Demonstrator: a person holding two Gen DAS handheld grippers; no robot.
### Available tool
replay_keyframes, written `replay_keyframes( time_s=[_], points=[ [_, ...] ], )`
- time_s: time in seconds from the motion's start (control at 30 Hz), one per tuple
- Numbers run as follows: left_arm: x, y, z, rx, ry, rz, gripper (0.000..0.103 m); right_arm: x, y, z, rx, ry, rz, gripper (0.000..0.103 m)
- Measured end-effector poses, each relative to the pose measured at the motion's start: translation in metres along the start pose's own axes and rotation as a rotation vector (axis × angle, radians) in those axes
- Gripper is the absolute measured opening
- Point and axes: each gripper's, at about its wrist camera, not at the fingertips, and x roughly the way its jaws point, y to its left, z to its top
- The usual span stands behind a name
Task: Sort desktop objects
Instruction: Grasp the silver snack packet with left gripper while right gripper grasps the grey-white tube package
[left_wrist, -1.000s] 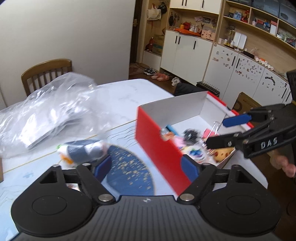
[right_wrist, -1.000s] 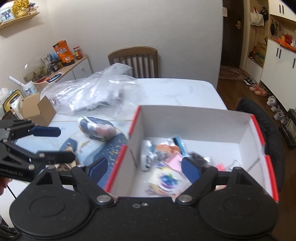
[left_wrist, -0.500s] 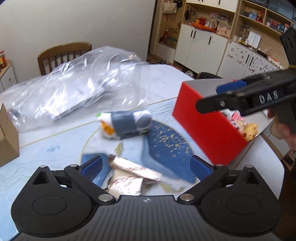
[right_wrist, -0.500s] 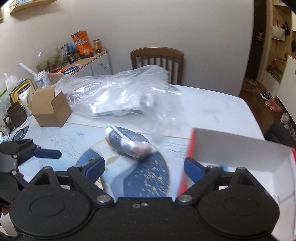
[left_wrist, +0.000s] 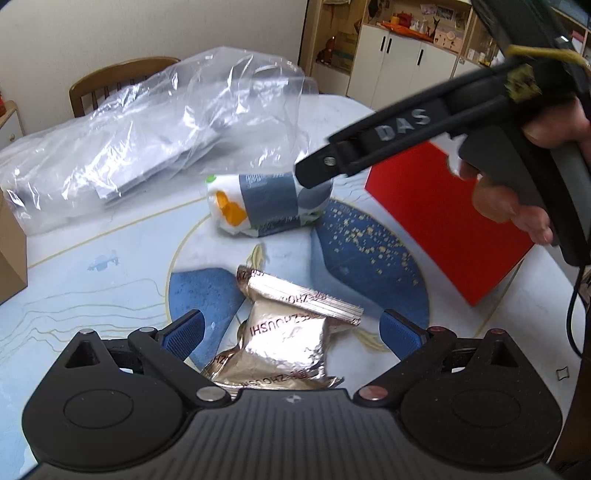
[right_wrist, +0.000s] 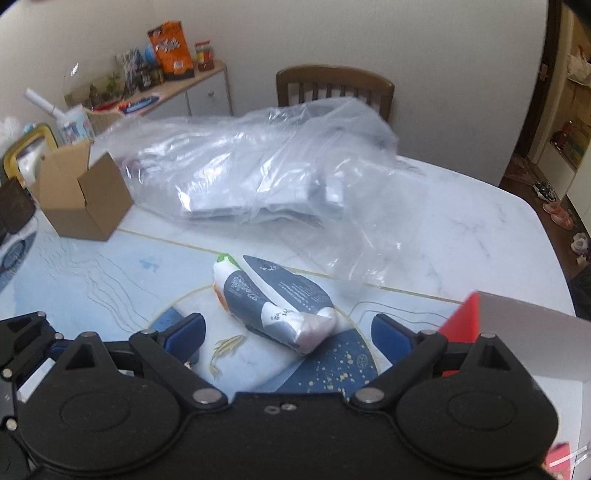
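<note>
A gold foil snack packet (left_wrist: 280, 339) lies on the blue-patterned mat just ahead of my left gripper (left_wrist: 291, 332), which is open around it and empty. A white and grey tissue pack (left_wrist: 266, 203) lies further back on the mat. In the right wrist view the tissue pack (right_wrist: 273, 299) lies between the open fingers of my right gripper (right_wrist: 288, 330); I cannot tell if they touch it. The right gripper's arm (left_wrist: 424, 129) crosses above the pack in the left wrist view. The red sorting box (left_wrist: 447, 218) stands to the right.
A large clear plastic bag (right_wrist: 266, 170) with flat packs covers the table's far side. An open cardboard box (right_wrist: 81, 199) stands at the left. A wooden chair (right_wrist: 332, 88) is behind the table. The red box corner (right_wrist: 465, 317) is near my right fingertip.
Both grippers have swung left, away from the red box. The left one has closed in over the gold packet; the right one has come down to the tissue pack.
</note>
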Motion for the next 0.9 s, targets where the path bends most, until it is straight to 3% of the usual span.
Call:
replay_keyframes(
  time_s=[0.57, 0.9],
  points=[
    [0.031, 0.0, -0.014, 0.083, 0.043, 0.0, 0.101, 0.071, 0.006, 0.011, -0.052, 0.083, -0.009, 0.096],
    [0.037, 0.004, -0.017, 0.091, 0.034, 0.01, 0.098, 0.088, 0.009, 0.01, -0.067, 0.105, -0.017, 0.089]
  ],
)
